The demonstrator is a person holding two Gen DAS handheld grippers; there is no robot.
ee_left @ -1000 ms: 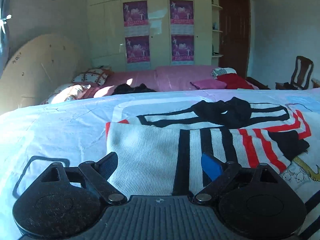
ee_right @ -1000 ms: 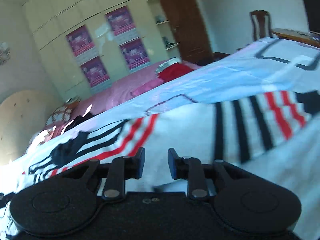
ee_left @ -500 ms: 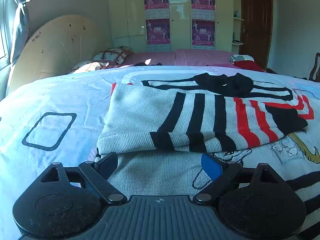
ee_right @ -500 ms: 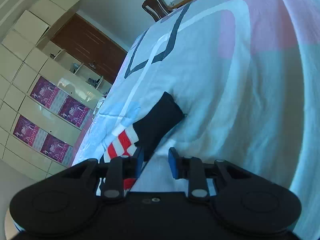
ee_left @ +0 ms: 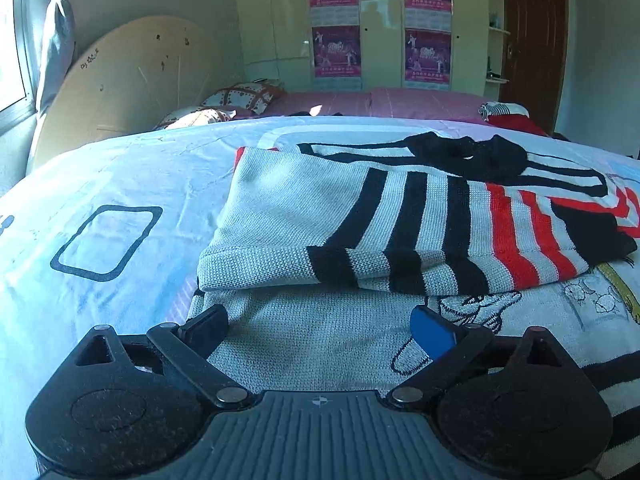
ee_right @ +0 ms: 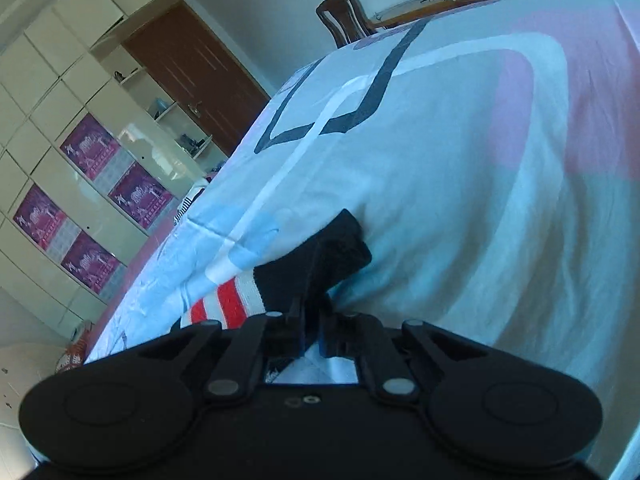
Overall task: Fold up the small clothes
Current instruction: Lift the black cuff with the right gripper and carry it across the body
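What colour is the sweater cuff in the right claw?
Black, beside red and white stripes; the cuff shows best in the right wrist view.

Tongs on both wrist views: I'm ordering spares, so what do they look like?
Left tongs: matte black, ribbed centre plate, round side discs, silver pivot pins, one blue pad. Right tongs: the same black linkage and silver pins.

A home bedroom: a bed under a pale blue printed sheet (ee_left: 120,184), patterned pillows (ee_left: 240,98), cream floor-to-ceiling wardrobes (ee_left: 380,20) with purple posters (ee_left: 335,52), a brown wooden door (ee_left: 534,40).
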